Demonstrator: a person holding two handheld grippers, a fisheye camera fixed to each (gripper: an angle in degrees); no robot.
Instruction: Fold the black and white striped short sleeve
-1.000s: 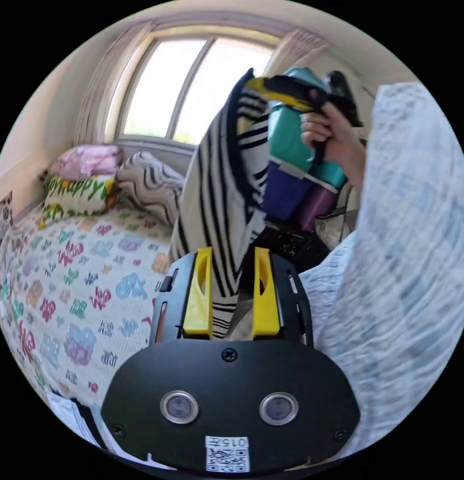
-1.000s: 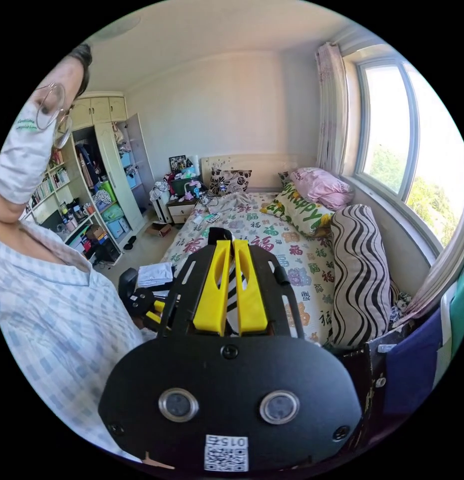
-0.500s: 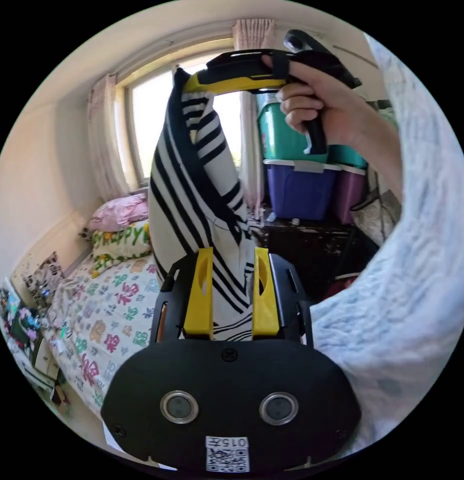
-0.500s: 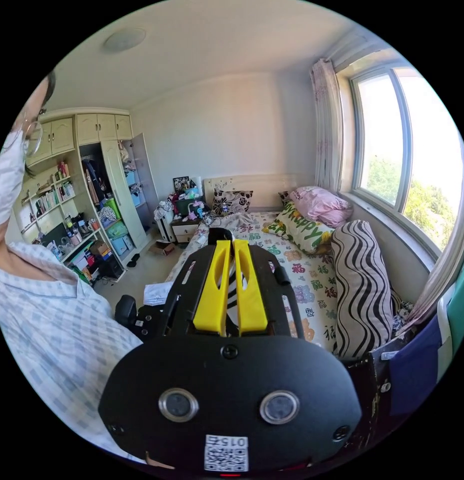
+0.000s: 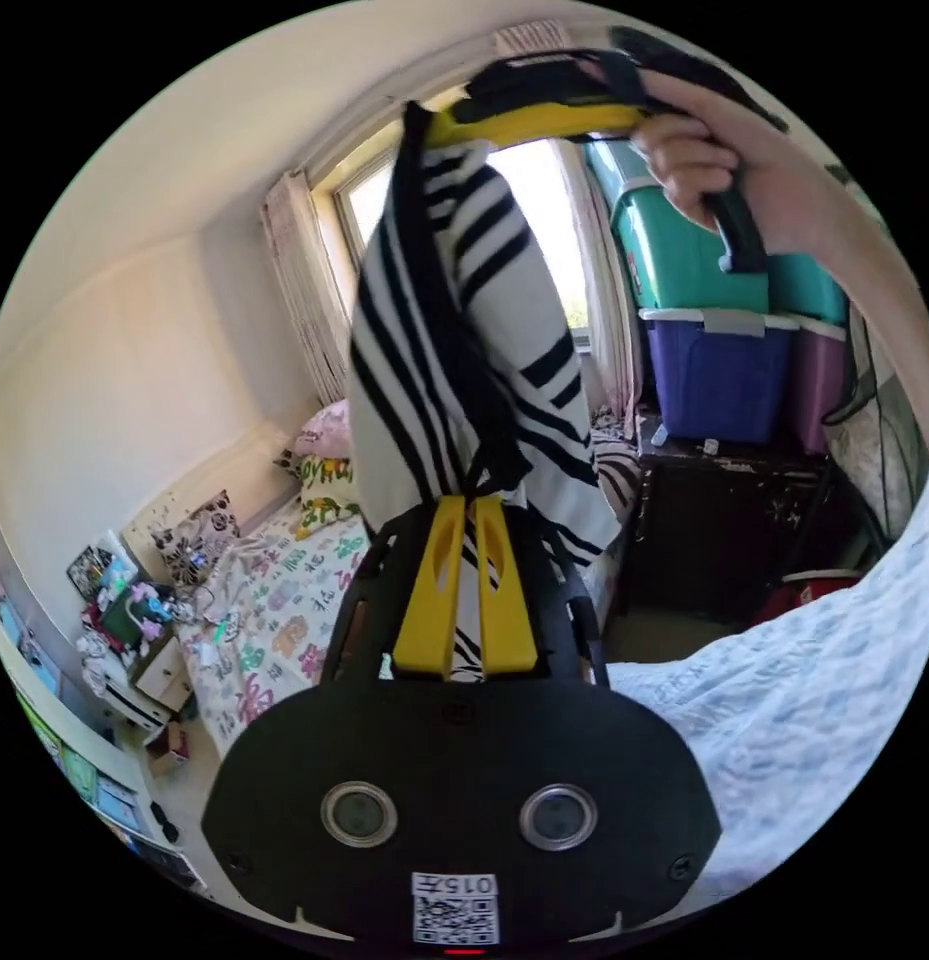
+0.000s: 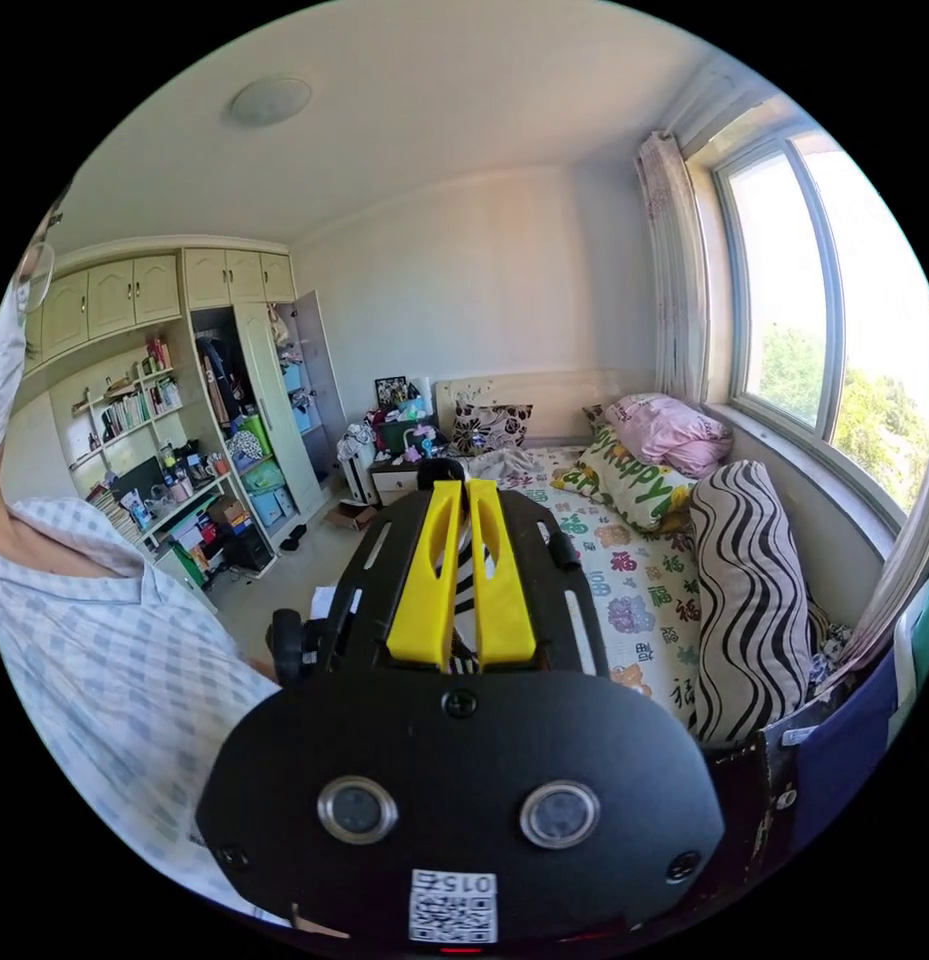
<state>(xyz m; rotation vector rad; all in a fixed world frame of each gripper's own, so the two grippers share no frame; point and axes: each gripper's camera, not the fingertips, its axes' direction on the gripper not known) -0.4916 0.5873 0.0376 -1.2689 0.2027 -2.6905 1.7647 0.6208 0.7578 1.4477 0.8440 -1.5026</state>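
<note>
The striped shirt (image 5: 454, 340) is up in the air, stretched between the two grippers above the bed (image 5: 274, 620). In the left gripper view, the left gripper (image 5: 464, 515) has its yellow jaws drawn close together with a bunch of the black and white cloth clamped between them, and the fabric rises from there in a twisted column to the right gripper (image 5: 434, 125), which is held higher up against the bright window (image 5: 544, 220). A hand (image 5: 724, 170) grips its black handle, and its yellow jaws meet the top of the shirt, pinching the dark edge there. In the right gripper view, the right gripper (image 6: 462, 495) shows its jaws nearly touching, with a narrow strip of striped cloth (image 6: 466, 590) caught in the slit between them. Behind the shirt stand stacked storage boxes (image 5: 719, 330), teal over purple, on a dark cabinet. The bed (image 6: 624, 590) carries a quilt with coloured patterns, a zebra-striped pillow (image 6: 749, 600), a pink pillow (image 6: 669, 430) and a lettered cushion (image 6: 624, 480). A person's checked shirt sleeve (image 6: 104, 640) fills the left edge of the right gripper view, with open shelves (image 6: 154, 430) beyond.
</note>
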